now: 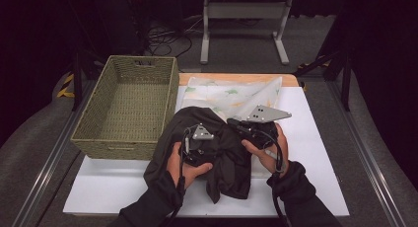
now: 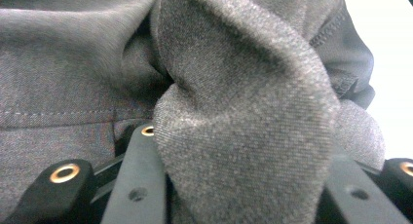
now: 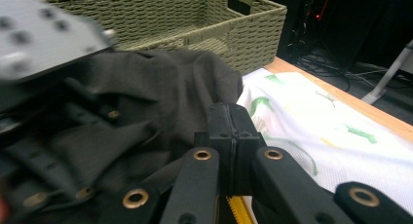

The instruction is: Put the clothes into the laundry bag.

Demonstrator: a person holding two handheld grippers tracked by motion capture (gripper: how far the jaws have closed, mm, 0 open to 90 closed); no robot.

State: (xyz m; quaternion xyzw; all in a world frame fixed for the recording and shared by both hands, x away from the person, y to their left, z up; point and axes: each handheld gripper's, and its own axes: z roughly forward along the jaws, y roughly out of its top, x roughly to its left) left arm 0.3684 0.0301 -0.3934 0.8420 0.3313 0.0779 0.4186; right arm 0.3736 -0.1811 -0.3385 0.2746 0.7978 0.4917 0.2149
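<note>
Wicker basket (image 1: 127, 108), leaf-print cloth (image 1: 231, 94)

Left gripper (image 1: 201, 144): jaws parted, pressing a fold between them. Right gripper (image 1: 240, 124): jaws fully closed. Dark-sleeved forearms side by side.

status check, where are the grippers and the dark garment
Left gripper jaws around a fold of the dark garment. Right gripper shut at garment's edge. Printed cloth underneath; basket alongside, apart.

This looks like a lab: a white bench (image 1: 315, 153) framed by metal rails (image 1: 367, 153), black curtains around, loose cables (image 1: 165, 37) on the grey floor behind.
</note>
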